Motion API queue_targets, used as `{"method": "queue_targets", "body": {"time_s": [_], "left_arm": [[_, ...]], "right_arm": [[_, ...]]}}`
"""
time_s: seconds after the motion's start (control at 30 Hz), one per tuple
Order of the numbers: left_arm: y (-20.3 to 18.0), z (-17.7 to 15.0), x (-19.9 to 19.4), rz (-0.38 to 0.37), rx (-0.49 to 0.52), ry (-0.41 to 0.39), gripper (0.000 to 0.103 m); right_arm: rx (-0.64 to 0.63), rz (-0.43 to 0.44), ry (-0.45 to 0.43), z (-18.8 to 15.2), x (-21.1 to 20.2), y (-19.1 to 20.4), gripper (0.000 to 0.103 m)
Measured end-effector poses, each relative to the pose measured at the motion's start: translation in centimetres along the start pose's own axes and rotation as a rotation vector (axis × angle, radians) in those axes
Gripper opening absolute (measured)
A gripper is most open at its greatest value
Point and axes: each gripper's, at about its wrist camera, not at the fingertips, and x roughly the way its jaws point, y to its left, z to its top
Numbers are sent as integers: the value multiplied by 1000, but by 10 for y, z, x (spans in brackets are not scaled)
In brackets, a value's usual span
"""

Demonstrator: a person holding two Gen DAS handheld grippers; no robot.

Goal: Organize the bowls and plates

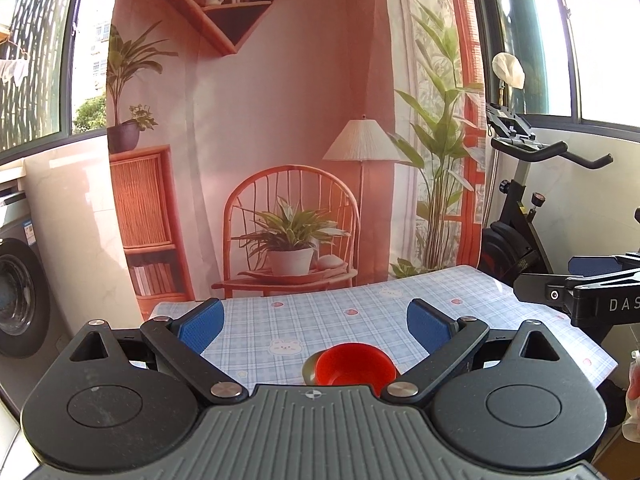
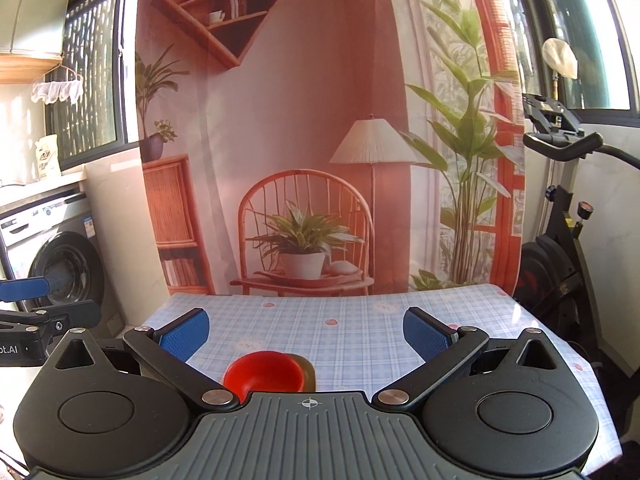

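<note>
The left gripper (image 1: 316, 322) and the right gripper (image 2: 306, 330) hang above the checked tablecloth (image 1: 340, 312), jaws spread wide, gripping nothing. A red bowl (image 1: 354, 364) sits at lower centre, overlapping a greenish dish (image 1: 309, 368) just beside it. A printed backdrop (image 1: 288, 120) fills the middle; an exercise bike (image 1: 532, 208) stands at right, a washing machine (image 2: 64, 264) at left.

Sunlit windows (image 2: 592, 32), printed backdrop (image 1: 280, 140), perhaps a washing machine (image 2: 60, 264), exercise bike (image 1: 532, 216).
</note>
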Motion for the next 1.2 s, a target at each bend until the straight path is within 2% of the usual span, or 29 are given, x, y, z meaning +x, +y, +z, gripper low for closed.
{"method": "queue_targets", "body": {"time_s": [1.2], "left_arm": [[9,0,4,-7,-35,16,99]], "right_arm": [[18,-4,-9,1,-5,1,103]]}}
